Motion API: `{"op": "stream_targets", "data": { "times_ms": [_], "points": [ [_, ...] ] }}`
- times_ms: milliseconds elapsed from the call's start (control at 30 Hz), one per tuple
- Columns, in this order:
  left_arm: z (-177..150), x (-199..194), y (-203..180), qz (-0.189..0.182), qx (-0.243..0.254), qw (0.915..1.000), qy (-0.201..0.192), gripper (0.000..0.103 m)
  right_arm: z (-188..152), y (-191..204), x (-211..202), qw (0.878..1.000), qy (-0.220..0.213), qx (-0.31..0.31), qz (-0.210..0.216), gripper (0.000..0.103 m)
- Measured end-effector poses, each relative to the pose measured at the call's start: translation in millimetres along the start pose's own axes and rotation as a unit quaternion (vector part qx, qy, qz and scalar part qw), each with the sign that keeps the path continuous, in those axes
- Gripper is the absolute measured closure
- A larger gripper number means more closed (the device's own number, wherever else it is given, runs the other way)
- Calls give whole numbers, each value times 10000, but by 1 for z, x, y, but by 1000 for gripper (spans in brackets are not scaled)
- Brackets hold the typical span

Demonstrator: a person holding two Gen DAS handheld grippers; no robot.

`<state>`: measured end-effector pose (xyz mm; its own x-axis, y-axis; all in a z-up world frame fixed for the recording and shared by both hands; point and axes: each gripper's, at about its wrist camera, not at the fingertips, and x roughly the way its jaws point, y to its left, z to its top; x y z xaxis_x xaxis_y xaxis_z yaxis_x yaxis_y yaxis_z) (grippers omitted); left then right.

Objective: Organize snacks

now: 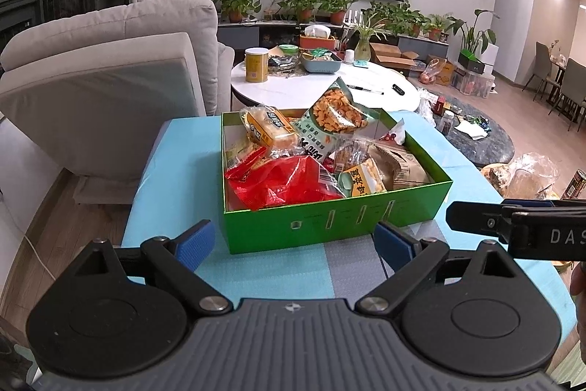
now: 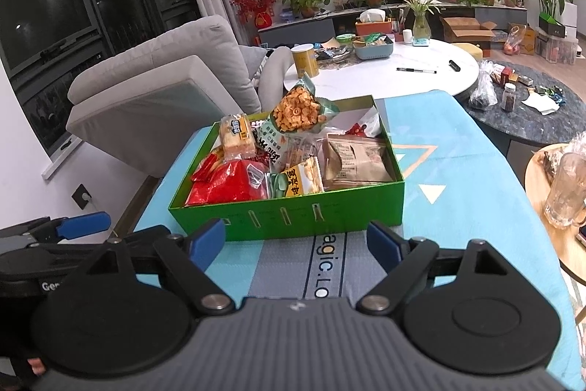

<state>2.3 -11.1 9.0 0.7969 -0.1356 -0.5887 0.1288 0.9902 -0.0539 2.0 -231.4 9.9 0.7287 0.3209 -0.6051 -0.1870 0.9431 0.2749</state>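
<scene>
**While hovering spread and empty: snack box straight ahead at twelve o'clock**

Spread wide, both left tongs (image 1: 295,239) and right tongs (image 2: 296,239), with nothing pinched between the blue pads. Pointing downward, side by side, toward the green box (image 1: 256,226) on the blue mat (image 1: 175,171).

From the left tongs: box at twelve o'clock, front wall just beside the pads, long axis from nine to three o'clock. From the right tongs: same box at twelve, leaning a little toward eleven, its near corner turned slightly away. Probably about equally near for both hands; red bag (image 1: 285,182) toward the left tongs' side, brown pouch (image 1: 395,163) toward the right tongs' side. Standing up at the far side, a green cracker bag (image 1: 337,116), tilted, with a bread pack (image 1: 271,131) at its ten o'clock.

Hidden: floor of the box and whatever lies under the heap. Cut off at the frame edges: each tongs' neighbour, seen as one finger only. Hard to make out: small print on the packets, and the blurred plastic bags at three o'clock, perhaps more snacks, cannot tell.
</scene>
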Motion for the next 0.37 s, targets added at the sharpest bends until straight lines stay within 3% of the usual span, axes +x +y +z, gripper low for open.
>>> {"op": "stream_targets", "data": {
  "times_ms": [367],
  "points": [
    [1,1,1,33,9,10000,25,10,0,1,2,10000,34,-19,21,17]
  ]
}}
